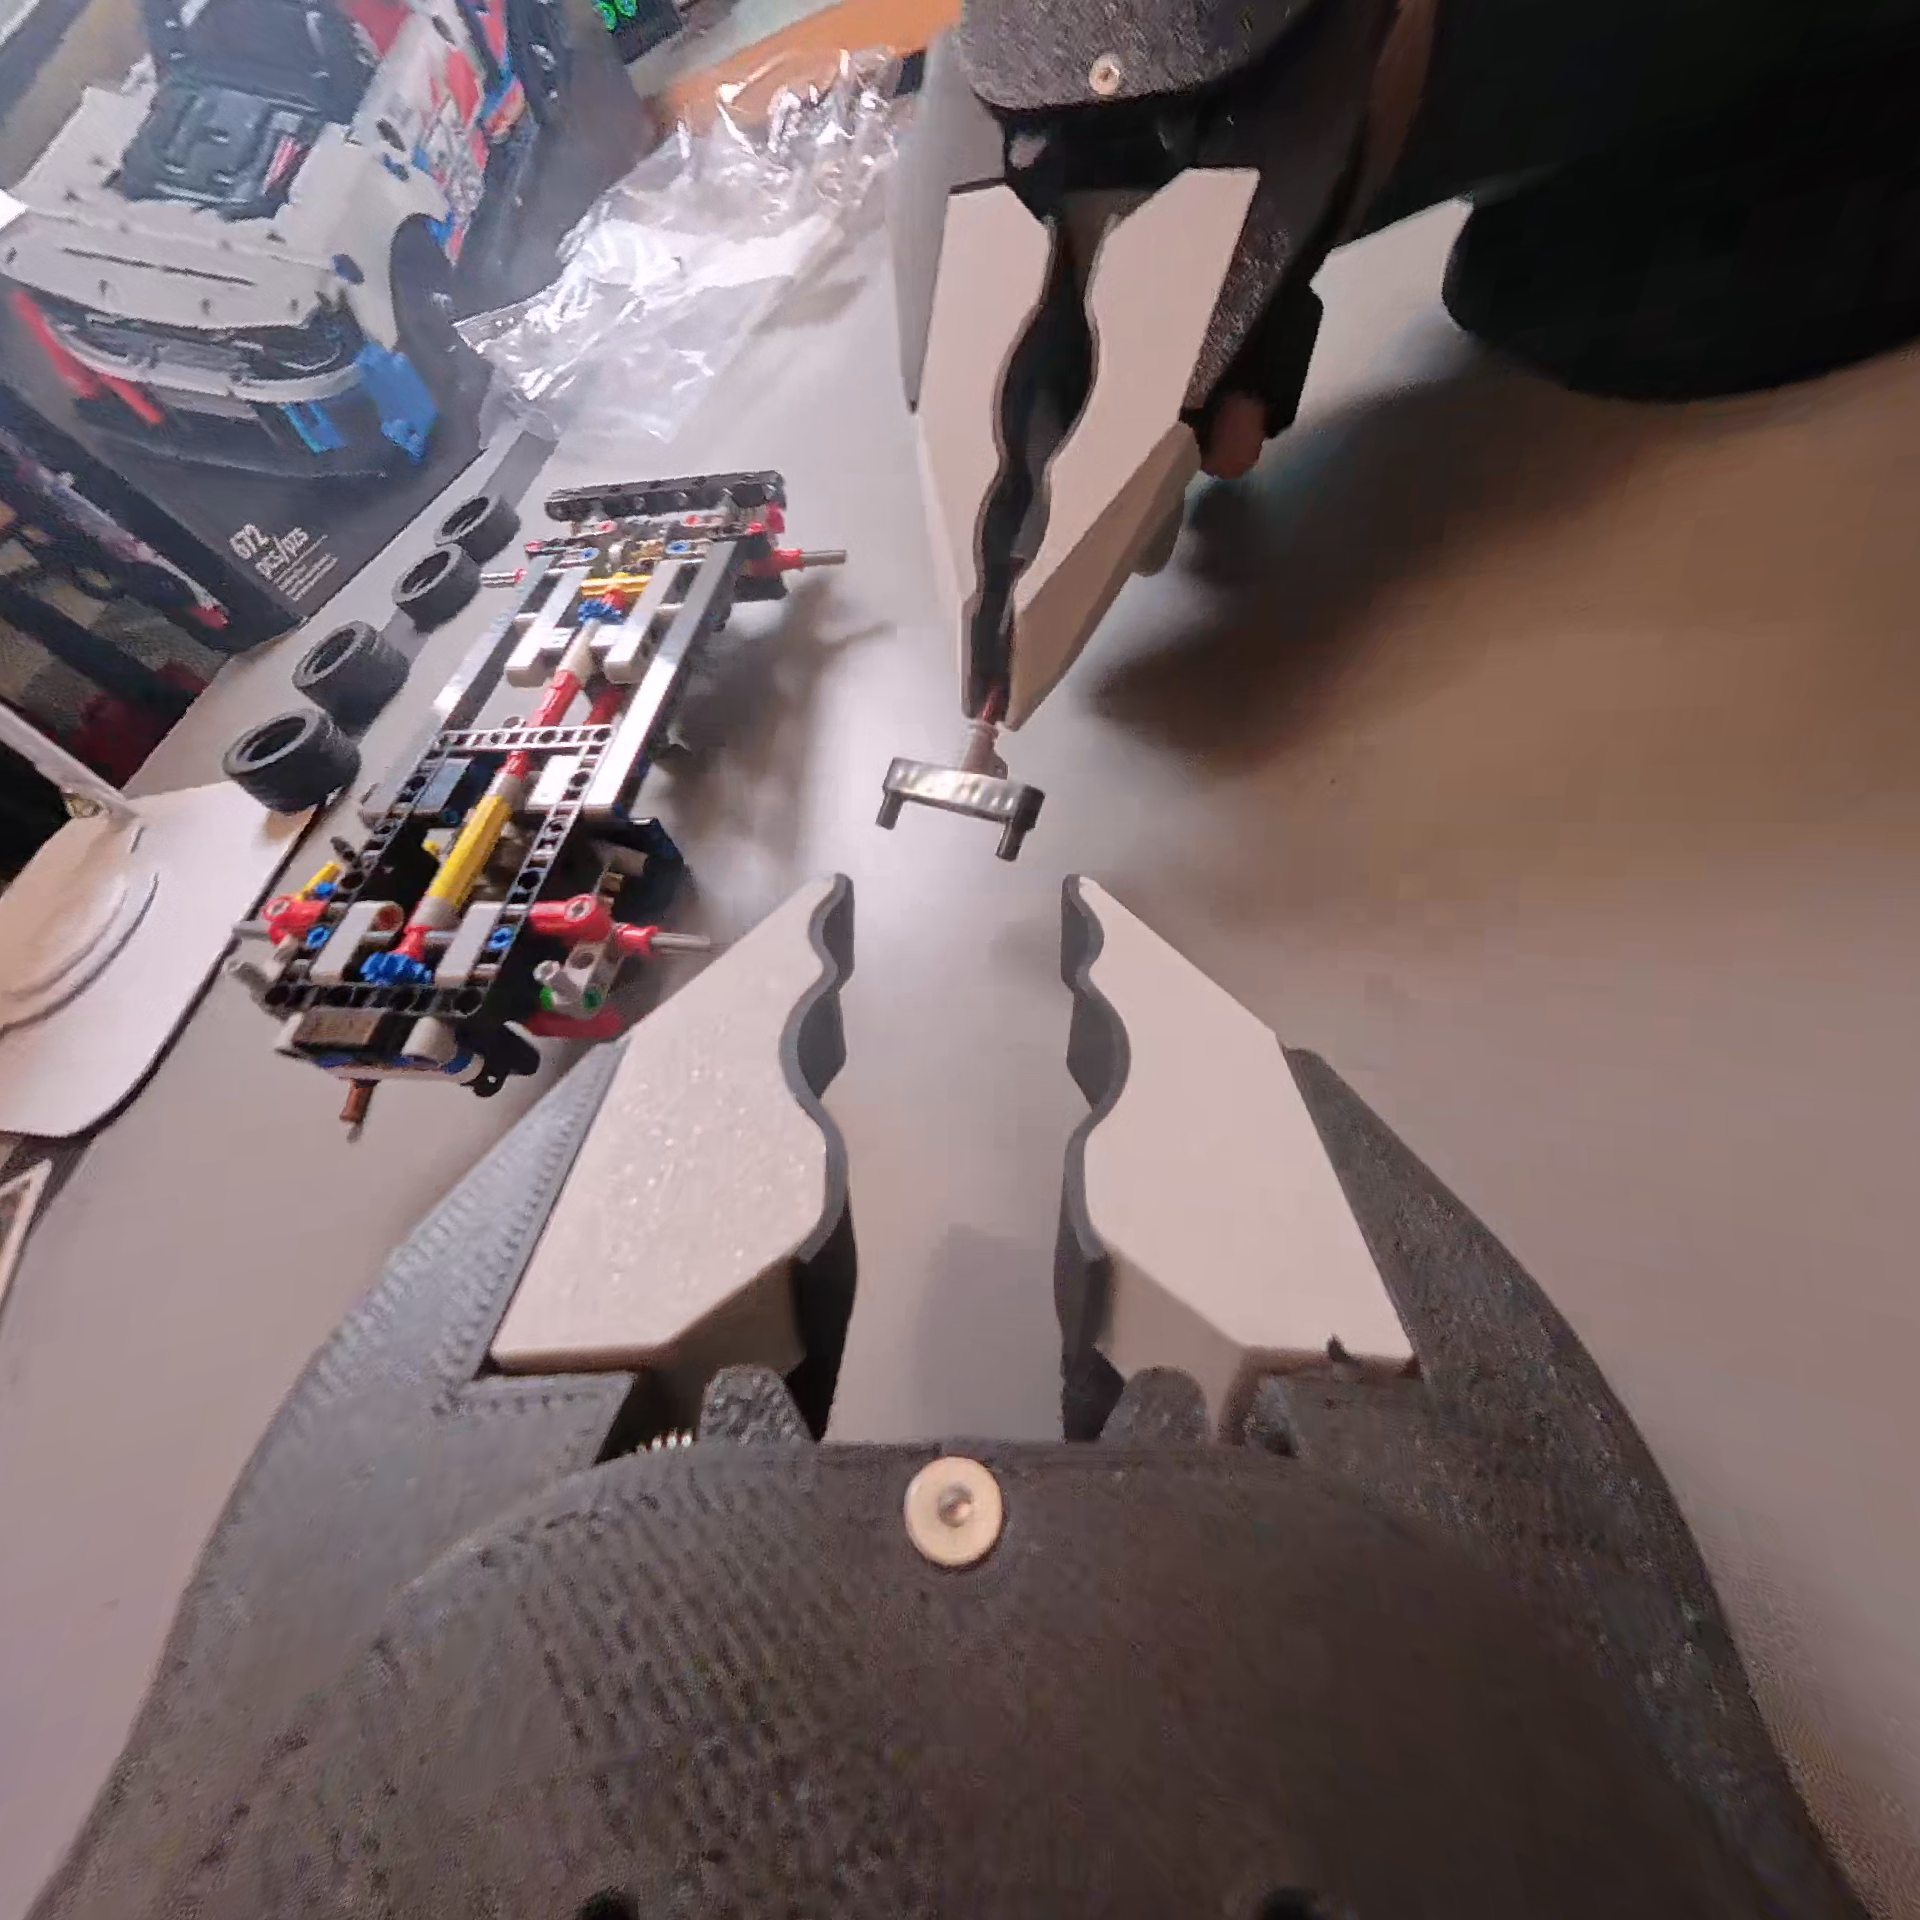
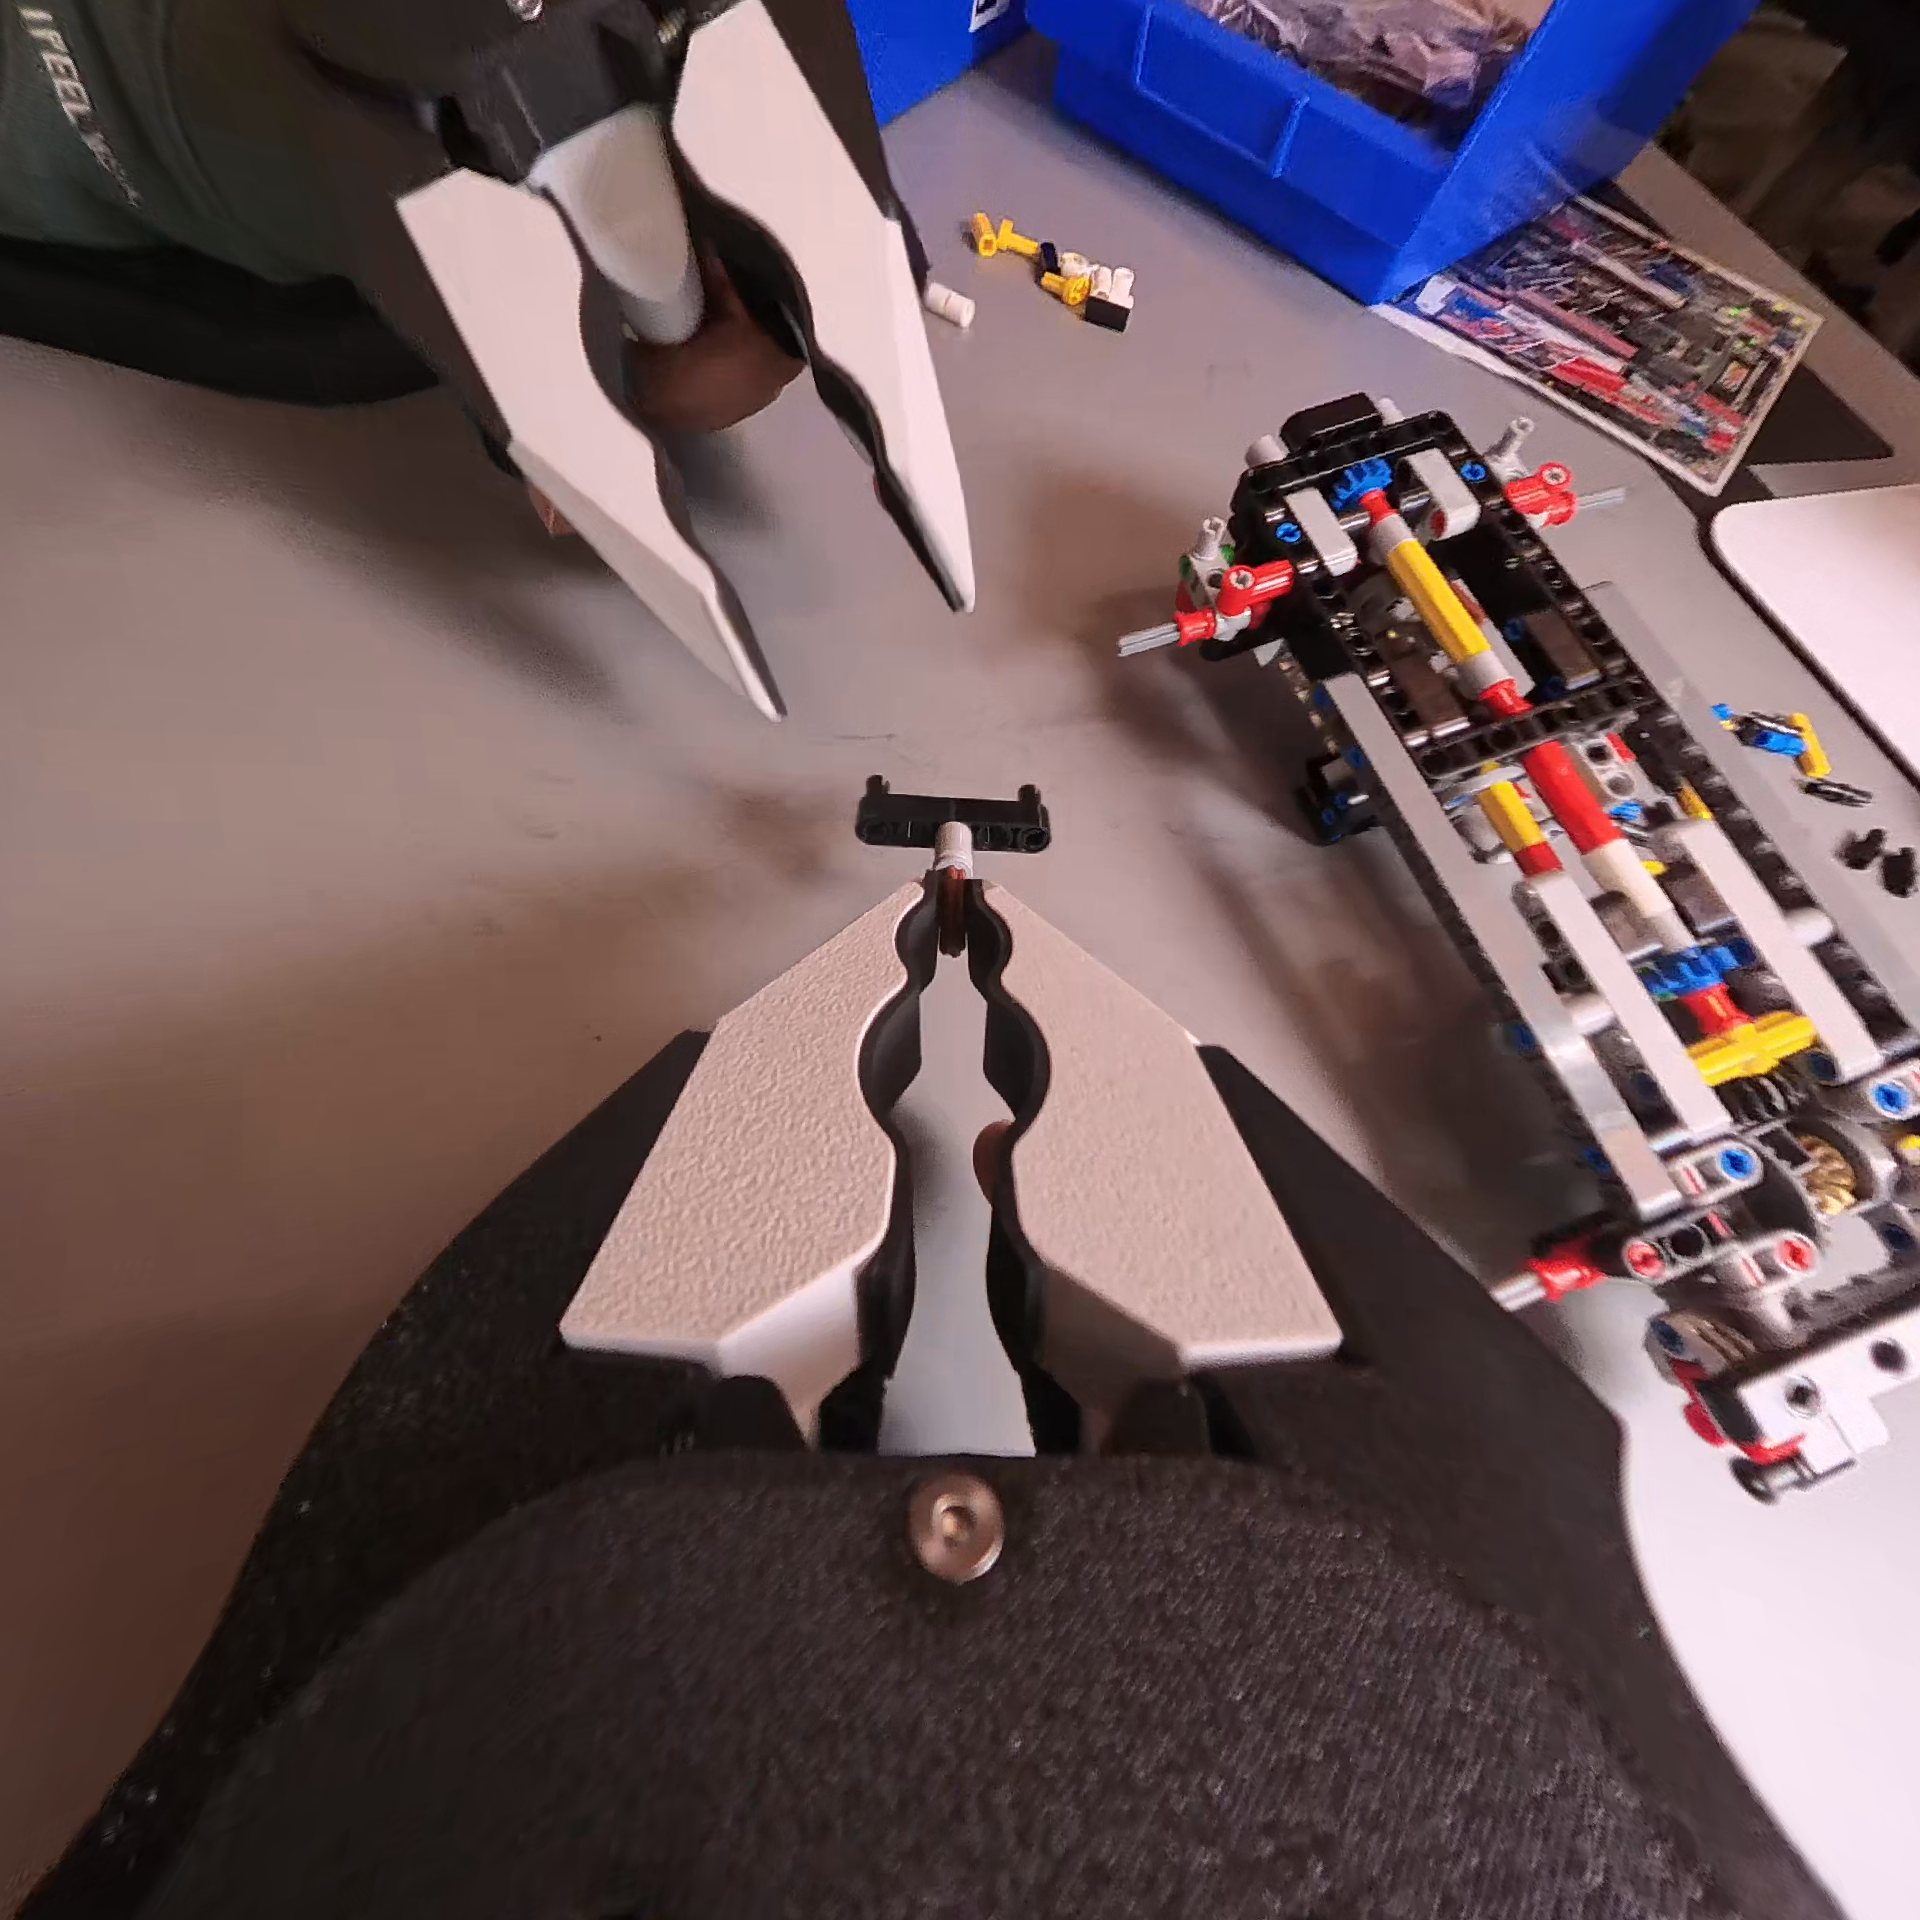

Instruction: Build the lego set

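Small sub-assembly at centre: short black beam with a peg at each end (image 2: 951, 816), joined at its middle to a grey bush on a reddish-brown axle (image 2: 952, 904). Axle pinched between the tips of the right gripper (image 2: 953, 902), fingers narrowed hard onto it; beam seemingly just above or barely on the grey tabletop (image 2: 312, 935), contact not readable. Left gripper (image 1: 956, 904) just short of the beam, fingers spread wide, nothing between them.

Beside it, flat on the table, the long half-built chassis of black and grey beams with a yellow-and-red driveshaft down the middle (image 2: 1538, 831): frame, shaft, blue gears and red axle ends in place. No wheels fitted, no bodywork.

Well apart, four black rubber tyres (image 1: 343, 665) in a row, unmounted. Loose yellow and white small parts (image 2: 1060, 272) near a blue plastic bin (image 2: 1299, 114); printed box with a white car pictured (image 1: 208, 260) and crumpled clear bags (image 1: 707, 239) beyond.

Judged roughly mid-build: underframe done, this sub-assembly yet to join, wheels and shell left.
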Available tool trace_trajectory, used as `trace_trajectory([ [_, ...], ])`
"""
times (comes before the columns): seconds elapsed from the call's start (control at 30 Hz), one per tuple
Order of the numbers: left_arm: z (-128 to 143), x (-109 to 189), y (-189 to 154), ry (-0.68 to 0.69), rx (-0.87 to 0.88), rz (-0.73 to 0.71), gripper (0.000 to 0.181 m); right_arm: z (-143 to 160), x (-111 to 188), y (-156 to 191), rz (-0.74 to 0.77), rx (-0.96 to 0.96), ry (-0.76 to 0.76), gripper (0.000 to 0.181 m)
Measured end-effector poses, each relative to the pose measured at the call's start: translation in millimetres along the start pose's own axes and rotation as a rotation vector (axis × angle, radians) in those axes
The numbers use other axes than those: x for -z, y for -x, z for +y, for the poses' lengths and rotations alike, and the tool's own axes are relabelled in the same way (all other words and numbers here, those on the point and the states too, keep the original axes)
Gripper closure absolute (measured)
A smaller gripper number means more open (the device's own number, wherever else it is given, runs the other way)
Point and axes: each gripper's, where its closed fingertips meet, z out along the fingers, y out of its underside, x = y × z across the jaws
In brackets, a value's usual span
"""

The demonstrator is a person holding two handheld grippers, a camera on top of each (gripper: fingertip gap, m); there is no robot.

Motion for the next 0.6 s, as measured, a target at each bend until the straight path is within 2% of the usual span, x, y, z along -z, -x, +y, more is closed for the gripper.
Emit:
trace_trajectory([
  [0.03, 1, -2, -3, 0.018, -0.04, -0.005, 0.143, -1, -2, 3, -0.003, -0.012, 0.008, 0.18],
  [0.13, 2, -8, -11, 0.057, -0.145, -0.026, 0.144, -8, -8, 16, -0.037, -0.065, 0.015, 0.18],
  [0.33, 4, -11, -16, 0.097, -0.286, -0.065, 0.166, -15, -10, 22, -0.058, -0.149, 0.01, 0.179],
  [0.6, -20, 1, -7, -0.042, -0.192, -0.082, 0.176, -38, 3, 18, -0.129, -0.318, -0.169, 0.18],
])
